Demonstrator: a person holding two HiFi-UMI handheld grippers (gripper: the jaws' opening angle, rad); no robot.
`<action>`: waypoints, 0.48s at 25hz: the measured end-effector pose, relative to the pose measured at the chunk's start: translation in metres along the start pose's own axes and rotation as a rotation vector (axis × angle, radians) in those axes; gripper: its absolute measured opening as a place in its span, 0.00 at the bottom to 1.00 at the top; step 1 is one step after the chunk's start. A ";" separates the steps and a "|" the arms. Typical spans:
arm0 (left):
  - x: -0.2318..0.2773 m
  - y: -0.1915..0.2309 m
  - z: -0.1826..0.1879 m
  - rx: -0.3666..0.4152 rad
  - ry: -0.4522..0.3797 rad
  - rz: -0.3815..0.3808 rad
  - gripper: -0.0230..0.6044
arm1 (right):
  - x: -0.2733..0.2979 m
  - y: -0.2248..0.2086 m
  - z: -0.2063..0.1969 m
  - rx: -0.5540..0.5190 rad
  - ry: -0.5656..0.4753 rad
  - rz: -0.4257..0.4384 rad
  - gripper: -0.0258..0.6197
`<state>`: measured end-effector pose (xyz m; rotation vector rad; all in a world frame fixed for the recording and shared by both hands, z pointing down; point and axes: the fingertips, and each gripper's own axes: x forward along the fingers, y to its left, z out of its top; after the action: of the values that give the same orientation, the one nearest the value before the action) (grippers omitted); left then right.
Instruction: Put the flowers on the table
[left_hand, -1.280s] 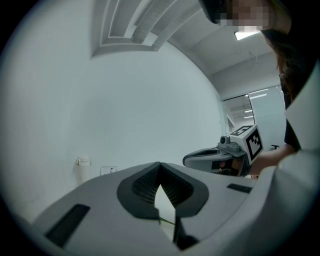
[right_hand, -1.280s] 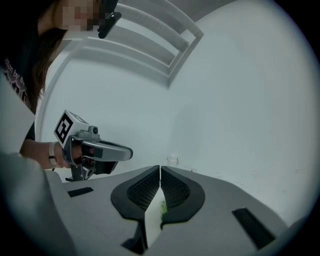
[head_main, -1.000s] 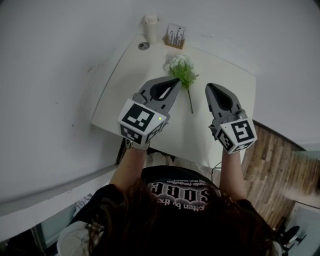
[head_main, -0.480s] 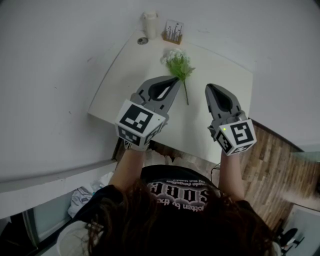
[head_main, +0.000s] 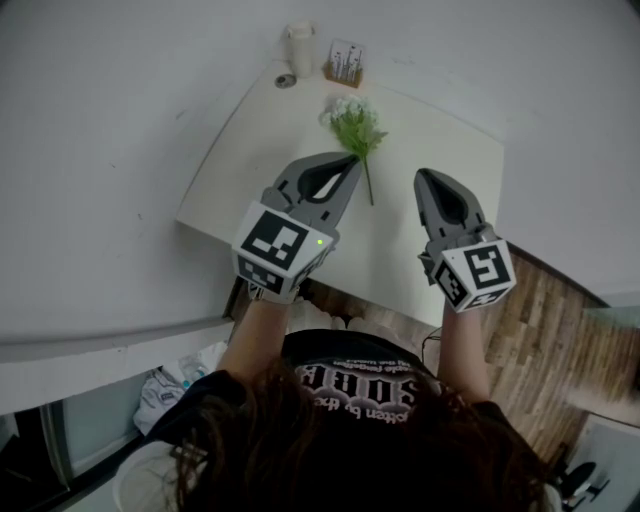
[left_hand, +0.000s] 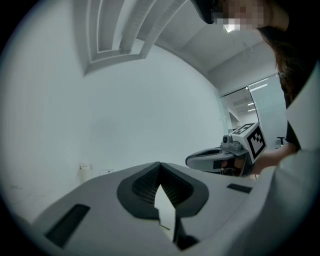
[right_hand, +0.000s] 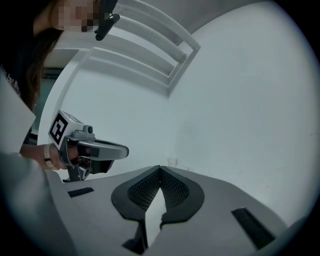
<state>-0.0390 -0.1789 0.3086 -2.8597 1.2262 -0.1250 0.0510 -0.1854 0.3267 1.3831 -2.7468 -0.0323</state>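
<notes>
A small bunch of white flowers with green leaves (head_main: 355, 125) lies flat on the white table (head_main: 440, 190), its thin stem pointing toward me. My left gripper (head_main: 354, 160) hangs above the table, its tip over the stem end, shut and empty. My right gripper (head_main: 422, 176) is level with it, to the right of the stem, also shut with nothing in it. In the left gripper view the jaws (left_hand: 159, 164) meet in front of a bare wall, with the right gripper (left_hand: 225, 157) beside them. The right gripper view shows closed jaws (right_hand: 160, 168) and the left gripper (right_hand: 95, 150).
At the table's far edge stand a white cup (head_main: 300, 48), a small holder with upright items (head_main: 346, 63) and a small round object (head_main: 285, 81). White wall runs along the table's left and back. Wooden floor (head_main: 560, 310) shows to the right.
The table and flowers have slid slightly up and left in the head view. Both grippers stay side by side and shut, hardly moving.
</notes>
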 end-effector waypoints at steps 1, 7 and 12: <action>0.000 -0.001 0.001 0.002 0.000 0.001 0.04 | -0.001 -0.001 0.000 -0.002 -0.005 0.004 0.09; 0.001 -0.006 0.003 0.005 0.001 0.008 0.04 | -0.008 -0.004 0.003 -0.006 -0.019 0.019 0.09; 0.003 -0.011 0.001 0.008 0.003 0.011 0.04 | -0.010 -0.004 0.004 -0.020 -0.025 0.033 0.09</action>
<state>-0.0296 -0.1735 0.3081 -2.8468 1.2387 -0.1333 0.0602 -0.1799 0.3216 1.3416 -2.7806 -0.0760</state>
